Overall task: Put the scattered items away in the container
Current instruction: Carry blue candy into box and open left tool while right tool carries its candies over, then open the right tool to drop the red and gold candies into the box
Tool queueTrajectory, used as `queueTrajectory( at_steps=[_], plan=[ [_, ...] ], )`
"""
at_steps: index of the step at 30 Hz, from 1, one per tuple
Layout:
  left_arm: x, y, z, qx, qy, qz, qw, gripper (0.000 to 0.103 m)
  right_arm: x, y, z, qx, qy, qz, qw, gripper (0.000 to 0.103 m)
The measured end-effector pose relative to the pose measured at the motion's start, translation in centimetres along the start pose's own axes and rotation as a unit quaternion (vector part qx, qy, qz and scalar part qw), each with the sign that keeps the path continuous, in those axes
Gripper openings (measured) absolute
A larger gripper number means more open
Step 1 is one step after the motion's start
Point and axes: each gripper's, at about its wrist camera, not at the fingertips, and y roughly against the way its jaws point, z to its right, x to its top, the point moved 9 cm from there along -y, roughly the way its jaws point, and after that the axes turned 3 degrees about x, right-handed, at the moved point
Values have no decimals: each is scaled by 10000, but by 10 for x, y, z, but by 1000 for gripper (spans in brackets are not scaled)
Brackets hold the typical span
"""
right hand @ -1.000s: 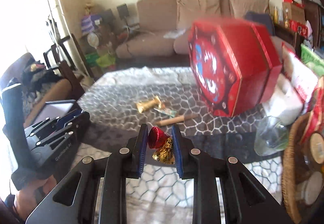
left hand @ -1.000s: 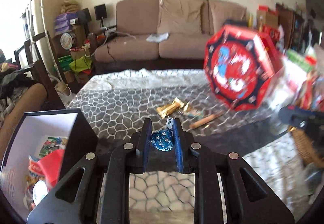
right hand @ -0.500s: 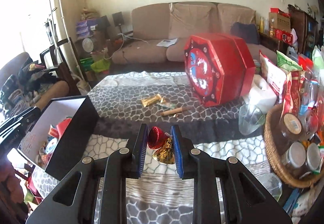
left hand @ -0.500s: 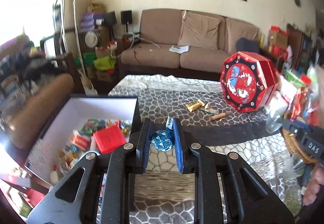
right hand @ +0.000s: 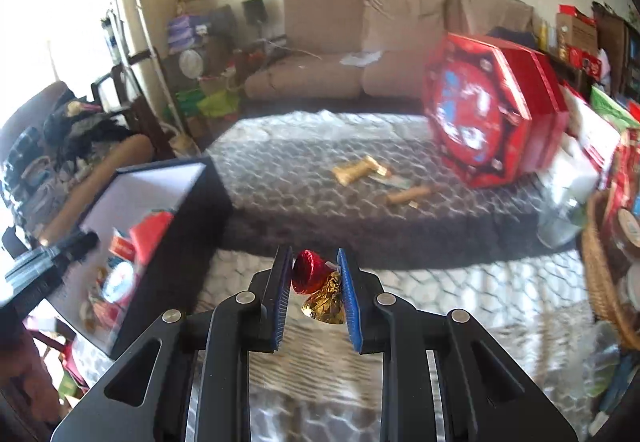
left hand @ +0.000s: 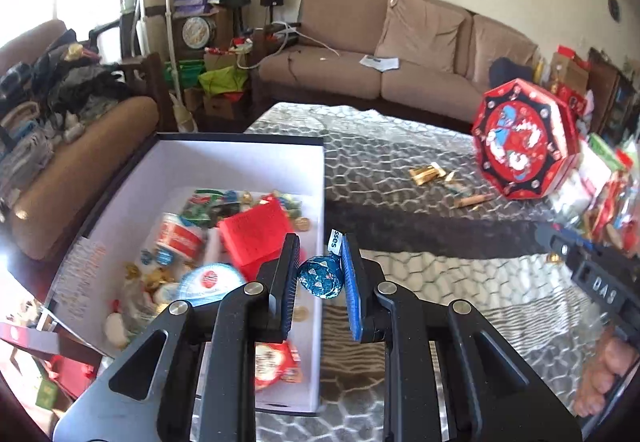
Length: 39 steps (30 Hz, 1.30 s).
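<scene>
My left gripper [left hand: 320,266] is shut on a blue foil chocolate [left hand: 321,278] and hangs over the right wall of the open black box [left hand: 240,162], which holds several sweets and a red packet [left hand: 256,238]. My right gripper [right hand: 311,276] is shut on a red foil chocolate [right hand: 307,271] and a gold foil chocolate [right hand: 325,300], above the patterned tablecloth, right of the box [right hand: 168,198]. A gold wrapped candy [left hand: 427,174] and a brown stick [left hand: 474,199] lie on the table; they also show in the right wrist view, the candy [right hand: 358,170] and the stick [right hand: 408,195].
A red octagonal tin [left hand: 524,140] stands tilted at the table's right, also in the right wrist view [right hand: 492,110]. A wicker basket [right hand: 604,274] with jars and a glass [right hand: 560,218] sit at the right edge. A sofa [left hand: 400,58] stands behind the table.
My left gripper has swung left and forward until it is over the box's right wall, still holding the blue chocolate. My right gripper has moved closer to the table and box with its two chocolates.
</scene>
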Motion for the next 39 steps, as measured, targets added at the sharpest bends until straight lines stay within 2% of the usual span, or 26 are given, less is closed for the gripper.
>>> queueTrajectory(
  at_steps=[2, 5, 8, 15, 32, 35, 36, 37, 38, 39],
  plan=[
    [0, -1, -16, 184, 26, 11, 9998, 20, 2, -13, -22, 224, 36, -26, 9997, 24],
    [-3, -7, -50, 389, 454, -108, 9982, 20, 2, -28, -60, 460, 290, -97, 9985, 24],
    [-12, -15, -81, 748, 684, -288, 9944, 20, 0, -40, -100, 720, 578, -181, 9956, 24],
    [-31, -17, -119, 1030, 876, -484, 9896, 20, -19, -79, -175, 1101, 1168, -585, 9853, 24],
    [-45, -21, -166, 1263, 1330, -737, 9803, 20, -34, -87, -225, 1356, 1607, -689, 9752, 24],
    [-50, -27, -169, 1269, 1394, -888, 9780, 20, -40, -89, -230, 1361, 1758, -760, 9720, 27],
    [-53, -29, -171, 1317, 1433, -975, 9760, 21, -41, -90, -230, 1283, 1814, -742, 9722, 40],
    [-56, -30, -175, 1439, 1512, -1072, 9721, 30, -40, -91, -229, 1187, 1859, -685, 9730, 59],
    [-58, -30, -179, 1594, 1613, -1130, 9674, 38, -38, -89, -228, 1089, 1894, -578, 9741, 66],
    [-59, -29, -184, 1736, 1713, -1139, 9631, 58, -36, -87, -226, 1006, 1921, -466, 9751, 72]
  ],
)
